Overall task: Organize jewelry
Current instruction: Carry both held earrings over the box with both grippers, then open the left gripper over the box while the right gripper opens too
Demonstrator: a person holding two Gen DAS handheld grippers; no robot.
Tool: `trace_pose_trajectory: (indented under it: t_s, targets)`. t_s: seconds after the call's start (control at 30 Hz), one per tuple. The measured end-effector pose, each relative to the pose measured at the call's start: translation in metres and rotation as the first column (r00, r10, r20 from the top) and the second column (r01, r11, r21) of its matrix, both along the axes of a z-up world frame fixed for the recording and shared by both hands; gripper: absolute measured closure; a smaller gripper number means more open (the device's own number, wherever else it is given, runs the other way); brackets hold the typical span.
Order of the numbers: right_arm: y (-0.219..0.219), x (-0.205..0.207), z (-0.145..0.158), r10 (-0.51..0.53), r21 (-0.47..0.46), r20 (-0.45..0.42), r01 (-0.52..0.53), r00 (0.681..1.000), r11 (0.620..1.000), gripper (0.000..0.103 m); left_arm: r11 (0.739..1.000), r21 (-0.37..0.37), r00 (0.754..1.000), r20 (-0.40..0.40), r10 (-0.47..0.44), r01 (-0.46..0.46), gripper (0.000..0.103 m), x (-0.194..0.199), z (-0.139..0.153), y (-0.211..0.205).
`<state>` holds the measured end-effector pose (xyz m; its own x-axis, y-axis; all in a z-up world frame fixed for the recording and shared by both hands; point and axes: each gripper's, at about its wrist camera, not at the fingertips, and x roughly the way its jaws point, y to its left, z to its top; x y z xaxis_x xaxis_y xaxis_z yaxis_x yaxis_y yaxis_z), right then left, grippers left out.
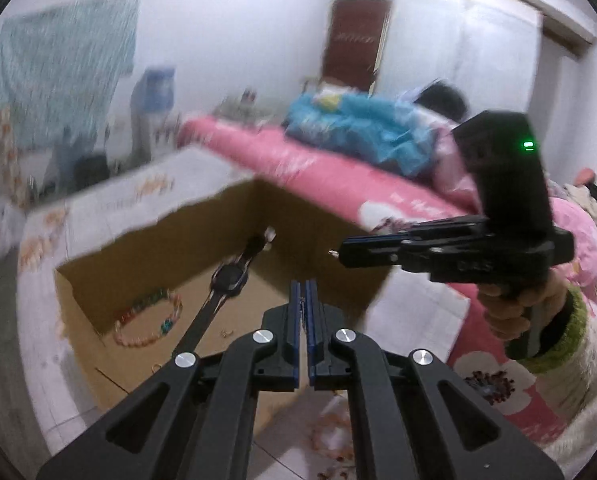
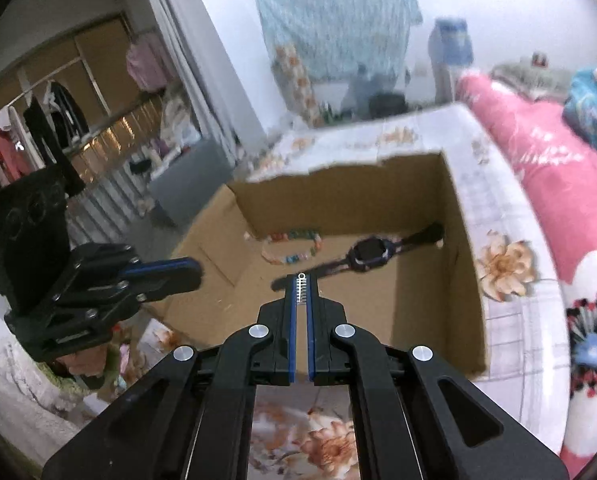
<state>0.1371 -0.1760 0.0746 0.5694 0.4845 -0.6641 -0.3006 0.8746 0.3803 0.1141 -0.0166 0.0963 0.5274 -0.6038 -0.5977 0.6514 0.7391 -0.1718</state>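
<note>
— Right gripper: fingers narrowed onto a small silver hair clip, above the cardboard box. Left gripper: fingers nearly closed; anything held, I cannot tell.

— Risk?

— Clip slipping outside. Watch and bead bracelet lie inside; pink bed crowds beside.

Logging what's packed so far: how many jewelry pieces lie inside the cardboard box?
2 clearly: a bead bracelet near the far wall, and a watch to its right. Small specks on the floor are unclear.
</note>
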Motion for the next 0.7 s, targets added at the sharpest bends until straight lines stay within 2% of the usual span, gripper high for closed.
trace_pose_trajectory:
  t_s: [0.1, 0.17, 0.33, 0.43, 0.53, 0.7]
  targets:
    - [0.005, 0.023, -0.016, 0.006, -0.071, -0.064, -0.010, 0.998, 0.997, 0.101, 0.998, 0.054, 0.993, -0.106, 0.047, -0.042, 0.101, 0.035, -0.022, -0.006]
    - [0.009, 0.033, -0.023, 0.015, -0.100, -0.081, -0.023, 0.997, 0.995, 0.101, 0.997, 0.063, 0.987, -0.150, 0.062, -0.053, 0.101, 0.048, -0.032, -0.009]
    - [0.014, 0.046, -0.030, 0.014, -0.158, -0.111, -0.032, 0.994, 0.987, 0.100, 0.990, 0.117, 0.979, -0.182, 0.094, -0.073, 0.101, 0.061, -0.044, -0.018]
    - [0.011, 0.049, -0.031, -0.002, -0.166, -0.115, -0.017, 0.993, 0.986, 0.096, 0.985, 0.145, 0.974, -0.194, 0.117, -0.089, 0.100, 0.065, -0.046, -0.019]
    - [0.007, 0.047, -0.030, -0.015, -0.171, -0.104, -0.003, 0.994, 0.985, 0.096, 0.982, 0.150, 0.961, -0.237, 0.145, -0.111, 0.100, 0.071, -0.049, -0.015]
    - [-0.001, 0.043, -0.028, -0.028, -0.155, -0.091, 0.014, 0.995, 0.988, 0.094, 0.981, 0.152, 0.957, -0.246, 0.154, -0.119, 0.099, 0.074, -0.049, -0.014]
